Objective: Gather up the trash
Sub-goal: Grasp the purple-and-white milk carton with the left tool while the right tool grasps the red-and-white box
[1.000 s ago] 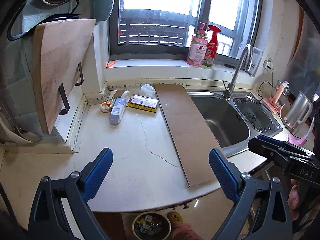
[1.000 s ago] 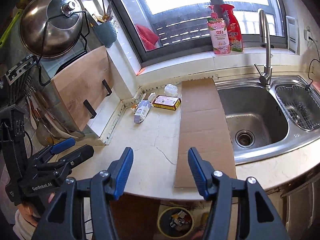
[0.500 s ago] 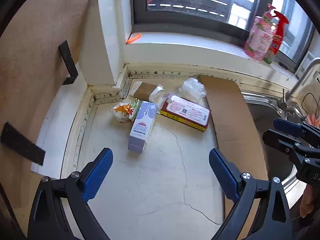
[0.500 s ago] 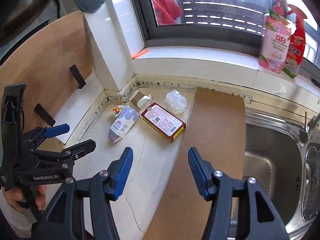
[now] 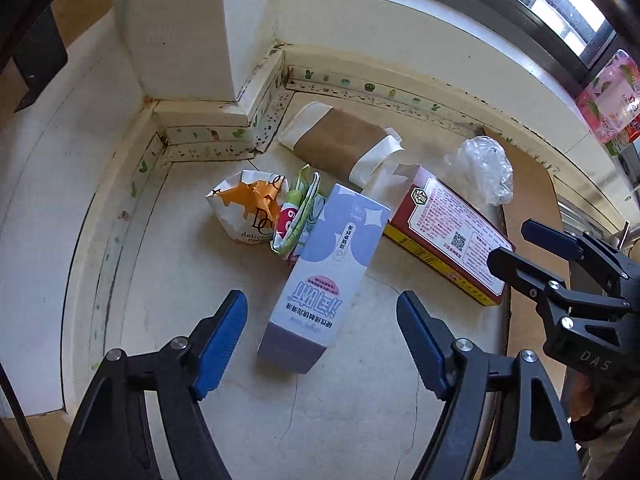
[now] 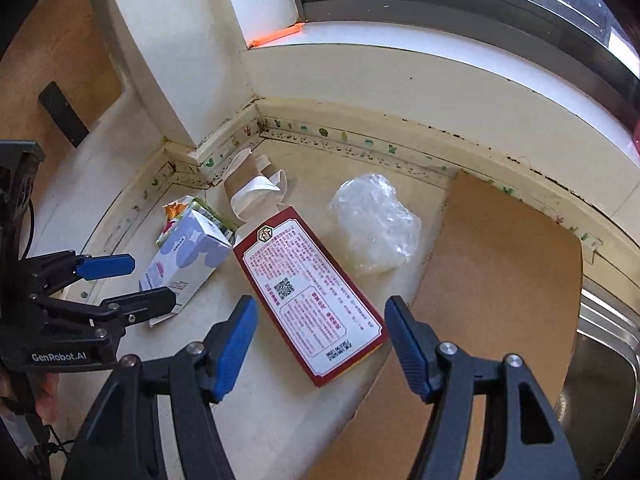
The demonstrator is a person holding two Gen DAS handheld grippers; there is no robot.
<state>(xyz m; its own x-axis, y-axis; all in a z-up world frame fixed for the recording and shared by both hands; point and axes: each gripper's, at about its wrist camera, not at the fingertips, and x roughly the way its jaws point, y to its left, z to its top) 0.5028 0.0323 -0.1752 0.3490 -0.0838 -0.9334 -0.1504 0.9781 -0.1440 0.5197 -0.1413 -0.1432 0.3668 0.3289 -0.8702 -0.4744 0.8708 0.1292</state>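
Trash lies in the worktop's back corner. A lilac and white carton [image 5: 332,264] lies with its near end between the pads of my left gripper [image 5: 320,296]. Those jaws are closing and the pads do not touch it. A red box with a white label [image 6: 308,292] lies between the pads of my right gripper [image 6: 320,300], whose jaws are opening without touching it. Behind these are a crumpled orange and white wrapper [image 5: 244,212], a green wrapper [image 5: 304,200], a flattened brown paper cup [image 5: 340,140] and a clear plastic bag [image 6: 372,220].
A brown cardboard sheet [image 6: 492,280] lies on the worktop to the right, reaching the steel sink [image 6: 600,360]. The tiled wall corner [image 5: 180,40] and the window ledge [image 6: 400,64] close off the back. A wooden board [image 6: 52,60] leans at the left.
Both grippers have come down and forward from the counter's front edge to the trash pile. The left jaws have narrowed around the carton and the right jaws have widened around the red box.
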